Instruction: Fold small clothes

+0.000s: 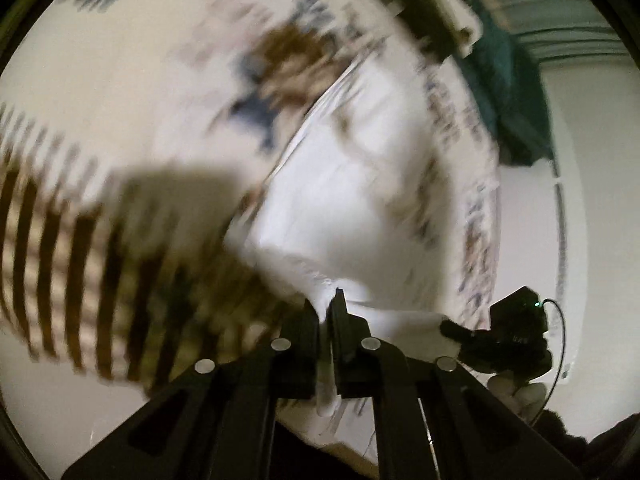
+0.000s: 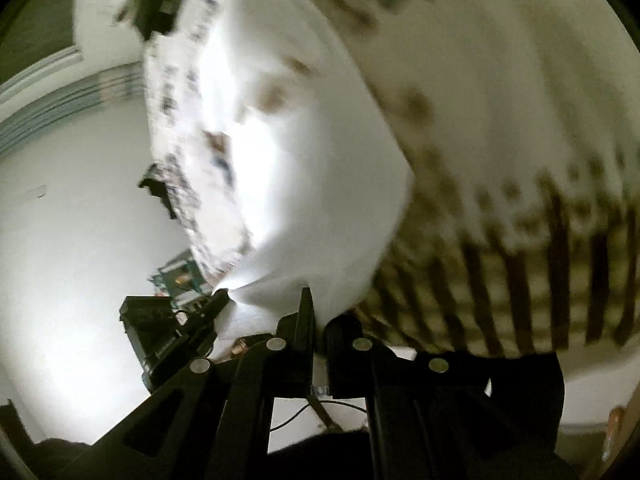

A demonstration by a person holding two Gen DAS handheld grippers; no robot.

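A small white garment (image 1: 344, 208) with brown stripes and a blue and brown print hangs in the air, blurred by motion. My left gripper (image 1: 325, 308) is shut on its white edge. My right gripper (image 2: 318, 312) is shut on another part of the same garment (image 2: 304, 184). Each gripper shows in the other's view: the right one (image 1: 508, 340) at the lower right of the left wrist view, the left one (image 2: 176, 332) at the lower left of the right wrist view, both pinching the cloth.
A white surface (image 2: 68, 240) lies below. A dark teal cloth (image 1: 512, 92) lies at the upper right of the left wrist view. A teal printed item (image 2: 180, 276) lies near the left gripper. A grey striped area (image 2: 60, 100) is at the far edge.
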